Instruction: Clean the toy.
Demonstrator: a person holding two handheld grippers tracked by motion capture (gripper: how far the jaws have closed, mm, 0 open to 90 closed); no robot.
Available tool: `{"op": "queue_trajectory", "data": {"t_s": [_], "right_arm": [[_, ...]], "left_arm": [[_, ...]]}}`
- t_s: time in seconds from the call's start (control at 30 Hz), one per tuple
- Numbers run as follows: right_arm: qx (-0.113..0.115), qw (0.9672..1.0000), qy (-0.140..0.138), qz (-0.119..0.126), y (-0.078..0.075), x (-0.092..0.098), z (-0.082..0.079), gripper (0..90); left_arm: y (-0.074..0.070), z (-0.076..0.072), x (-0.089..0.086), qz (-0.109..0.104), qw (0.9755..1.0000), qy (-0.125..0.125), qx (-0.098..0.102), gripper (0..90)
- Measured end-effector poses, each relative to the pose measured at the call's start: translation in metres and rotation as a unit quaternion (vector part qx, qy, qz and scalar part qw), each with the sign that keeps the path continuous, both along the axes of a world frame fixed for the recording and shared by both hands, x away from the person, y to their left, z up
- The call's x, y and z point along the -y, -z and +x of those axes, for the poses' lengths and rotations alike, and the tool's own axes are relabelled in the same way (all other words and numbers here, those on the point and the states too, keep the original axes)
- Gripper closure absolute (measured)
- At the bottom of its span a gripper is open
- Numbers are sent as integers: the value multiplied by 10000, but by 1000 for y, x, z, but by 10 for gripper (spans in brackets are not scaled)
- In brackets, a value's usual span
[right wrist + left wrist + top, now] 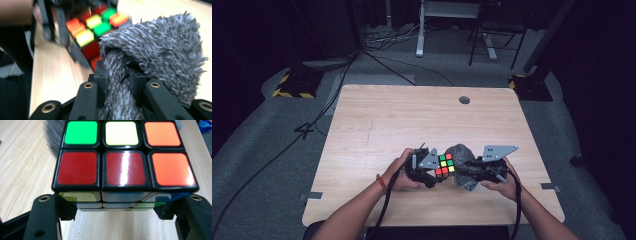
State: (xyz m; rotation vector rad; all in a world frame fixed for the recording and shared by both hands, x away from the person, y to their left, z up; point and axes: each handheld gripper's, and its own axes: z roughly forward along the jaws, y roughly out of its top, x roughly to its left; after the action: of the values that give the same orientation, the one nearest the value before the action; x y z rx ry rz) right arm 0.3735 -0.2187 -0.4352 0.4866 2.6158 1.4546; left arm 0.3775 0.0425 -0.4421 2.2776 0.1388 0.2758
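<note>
My left gripper (pixel 125 216) clamps the puzzle cube (pixel 125 167) by its lower sides, just above the table (pixel 412 115). My right gripper (pixel 120 82) is clenched on the grey shaggy cloth (pixel 160 50), pressed against the cube. Rubbing hard could twist the cube loose, I judge. Bare wood lies ahead; the near edge is close.

We see a lit table (pixel 422 115) amid dark surroundings; glare streaks the cube (pixel 125 167) up close, and the right gripper view blurs behind the cloth (pixel 160 55).
</note>
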Motion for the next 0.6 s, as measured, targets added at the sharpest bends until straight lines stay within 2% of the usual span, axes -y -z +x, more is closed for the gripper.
{"op": "queue_trajectory", "data": {"t_s": [0.1,0.17,0.2,0.23,0.33,0.43,0.5,0.53,0.6], "right_arm": [[-174,9995,-15,-277,11,-2,3,738],[-214,9990,-78,-380,16,-6,2,737],[-193,9990,-100,-392,15,-7,2,738],[-99,9991,-83,-403,12,-8,1,737],[94,9997,6,-216,-1,-3,-1,738],[138,9997,55,191,-11,6,-2,738],[227,9988,-16,430,-19,7,-4,737],[244,9984,-34,507,-21,7,-5,737],[345,9983,-62,465,-23,3,-7,737]], "left_arm": [[-5,2,-4,-240,9997,-31,-43,337],[-6,2,-5,-191,9998,-51,-47,337],[-6,2,-5,-128,9999,-24,3,337],[-5,2,-5,-127,9999,-32,-32,337],[-4,4,-5,-45,10000,-60,-58,338],[1,3,-2,147,9999,-34,-55,338],[3,2,2,216,9997,48,-79,338],[3,1,4,238,9997,66,-70,338],[3,1,4,171,9998,67,-104,337]]}}
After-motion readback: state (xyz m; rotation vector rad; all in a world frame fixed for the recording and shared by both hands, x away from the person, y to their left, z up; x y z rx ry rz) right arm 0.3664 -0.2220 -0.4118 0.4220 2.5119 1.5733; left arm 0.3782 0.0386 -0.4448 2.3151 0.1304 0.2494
